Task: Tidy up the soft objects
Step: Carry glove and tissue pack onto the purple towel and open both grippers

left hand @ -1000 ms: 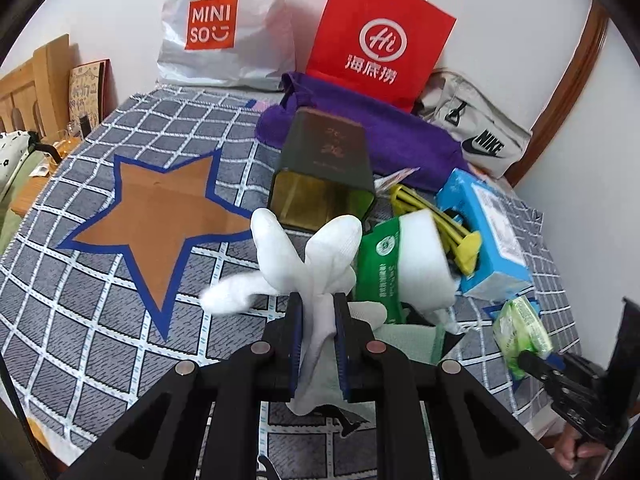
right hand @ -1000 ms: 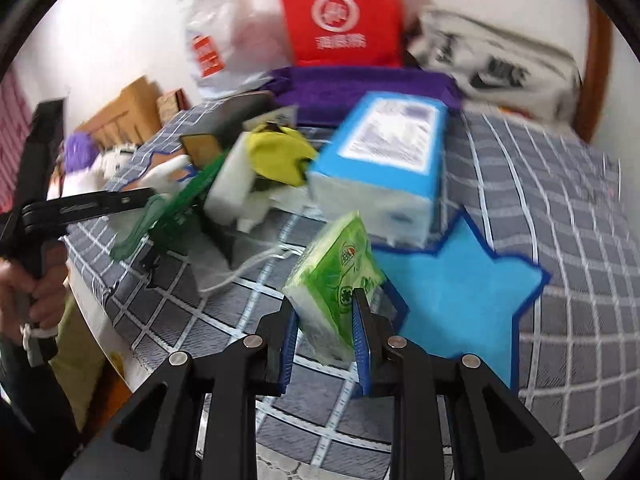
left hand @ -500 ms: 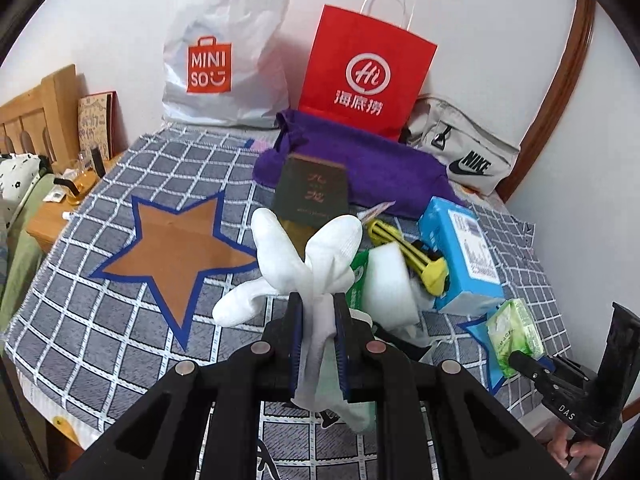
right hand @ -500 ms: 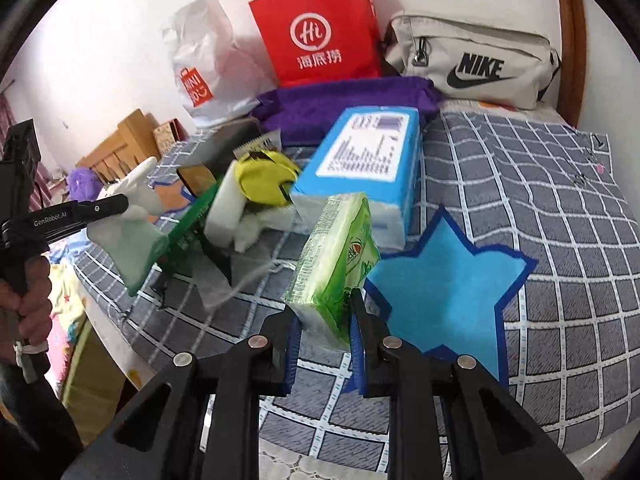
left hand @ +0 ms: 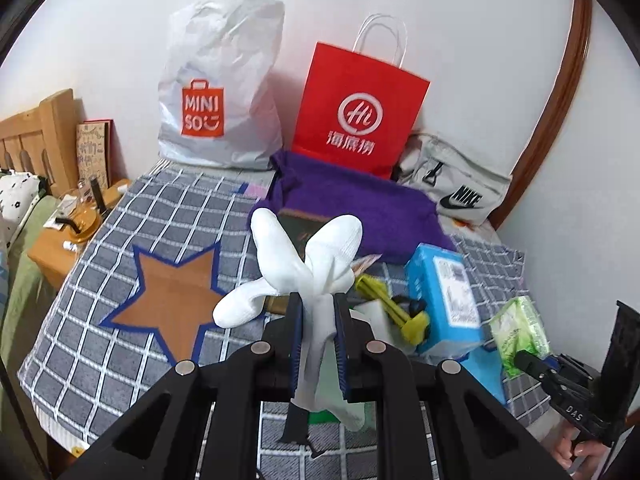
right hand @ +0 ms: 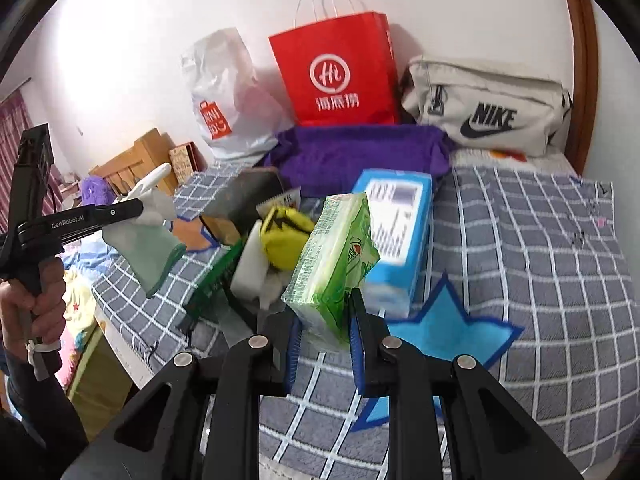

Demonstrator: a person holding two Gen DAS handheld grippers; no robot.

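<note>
My left gripper (left hand: 316,308) is shut on a white glove (left hand: 304,256) and holds it in the air above the checked cloth (left hand: 120,344); the glove's pale green cuff shows in the right wrist view (right hand: 148,244). My right gripper (right hand: 324,312) is shut on a green tissue pack (right hand: 336,256), lifted above a blue star patch (right hand: 448,332). In the left wrist view the pack (left hand: 518,332) is at the far right. An orange star patch (left hand: 172,308) lies left of the glove.
A pile in the middle holds a blue tissue box (right hand: 396,224), a yellow item (right hand: 284,232), a white sponge (right hand: 250,268) and a dark box (right hand: 244,200). A purple towel (left hand: 360,208), a red paper bag (left hand: 356,112), a Miniso bag (left hand: 216,92) and a Nike pouch (right hand: 484,108) stand at the back.
Both grippers have risen and pulled back from the pile, each still holding its object. The table looks farther away in both views.
</note>
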